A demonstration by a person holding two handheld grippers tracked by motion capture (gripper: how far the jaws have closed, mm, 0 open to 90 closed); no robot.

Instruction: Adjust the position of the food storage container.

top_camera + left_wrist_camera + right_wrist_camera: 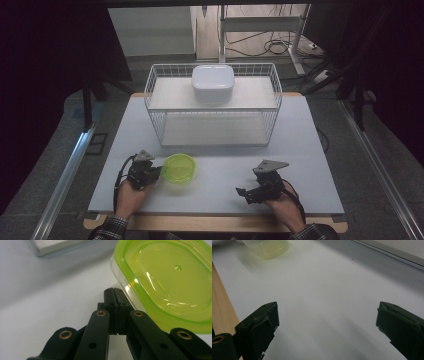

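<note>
We have our left hand-held gripper point(115, 293) closed and empty beside the green-lidded container point(179, 168) on the surface point(310, 150) (near the rack point(212, 107)); right hand-held gripper point(327, 327) wide. Nothing's lifted yet.

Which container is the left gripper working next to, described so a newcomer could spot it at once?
Start at the white wire basket standing mid-table, then come toward the person's side, a little left. There, on the bare table, sits the green-lidded container, just beside the shut left gripper. Its bright lime lid and clear walls set it apart from the white box up on the basket.
</note>
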